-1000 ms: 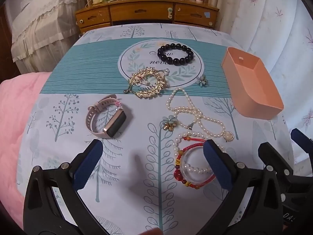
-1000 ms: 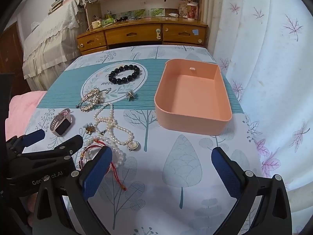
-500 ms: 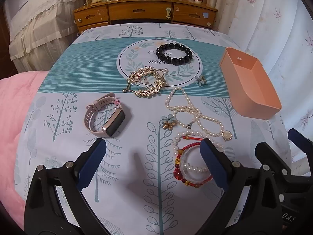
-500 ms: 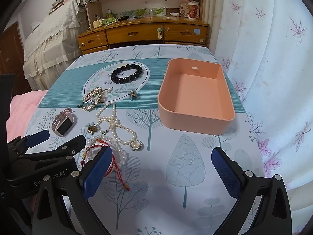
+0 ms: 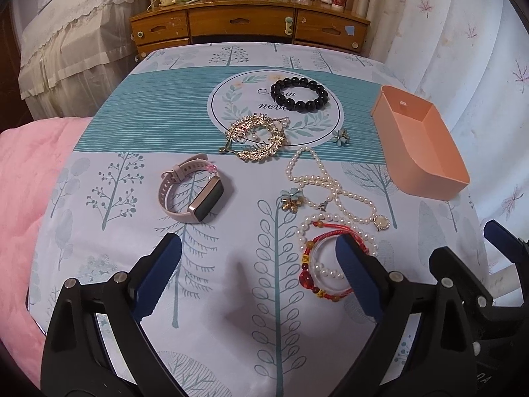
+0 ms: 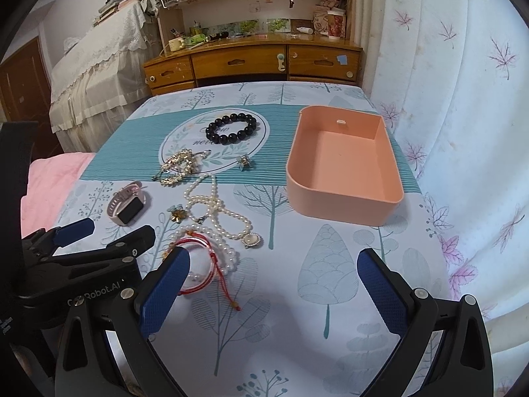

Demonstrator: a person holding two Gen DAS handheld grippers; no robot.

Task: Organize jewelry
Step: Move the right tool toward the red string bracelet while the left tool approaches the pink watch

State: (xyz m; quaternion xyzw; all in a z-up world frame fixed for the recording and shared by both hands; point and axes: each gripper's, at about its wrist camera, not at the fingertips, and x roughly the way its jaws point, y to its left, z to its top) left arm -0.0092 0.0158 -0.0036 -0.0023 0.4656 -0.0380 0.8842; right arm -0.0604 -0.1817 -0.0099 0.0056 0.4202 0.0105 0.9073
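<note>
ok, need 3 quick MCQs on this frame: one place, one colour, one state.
1. Where does the black bead bracelet lie?
A. inside the bin
B. on the round printed motif of the cloth
C. on the pink blanket

2. What colour is the bin?
A. peach-orange
B. green
C. white

3. What state is the left gripper in?
A. shut on the smartwatch
B. shut on the pearl necklace
C. open, holding nothing

Answers: 1 B, the bracelet rests on the circle with lettering. 2 A, its walls and floor are peach-orange. 3 C, its blue pads stand wide apart above the cloth.
</note>
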